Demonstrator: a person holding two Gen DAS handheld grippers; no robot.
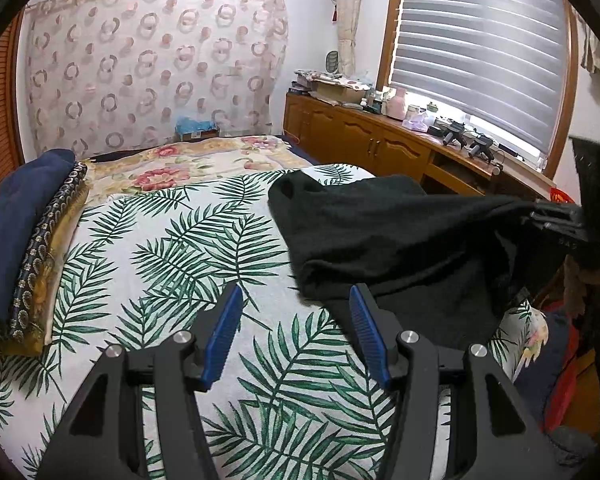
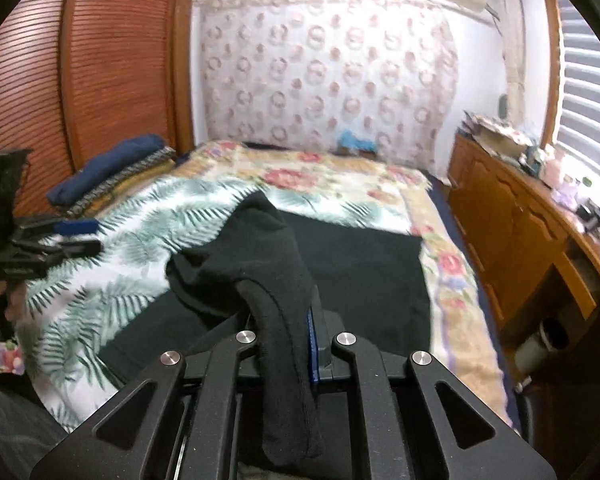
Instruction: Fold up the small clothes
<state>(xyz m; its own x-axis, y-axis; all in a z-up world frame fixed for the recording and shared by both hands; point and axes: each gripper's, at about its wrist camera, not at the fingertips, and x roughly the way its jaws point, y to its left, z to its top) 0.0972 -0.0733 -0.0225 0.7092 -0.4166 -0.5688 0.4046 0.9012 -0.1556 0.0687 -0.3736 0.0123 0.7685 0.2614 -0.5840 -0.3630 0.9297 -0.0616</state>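
While right gripper point(image 2: 288, 320) pinches it, black garment point(image 1: 400, 232) drapes, bunched.

Beside the palm-leaf-print white bedspread point(image 2: 112, 248), blurred from my right wrist camera, the black fleece garment point(image 2: 288, 344) hides my right gripper's point(image 2: 296, 320) left finger completely.

A garment point(image 1: 380, 240) lies on the bed point(image 1: 172, 264), toward its right side, one edge lifted off the spread and pinched in the right tongs point(image 2: 296, 344). The left tongs point(image 1: 294, 332) hang over the bed just left of the garment, apart from it. A stack of folded cloth point(image 1: 24, 240) sits on the bed's left edge. A cabinet point(image 1: 380, 140) stands right of the bed, under the window point(image 1: 480, 40).
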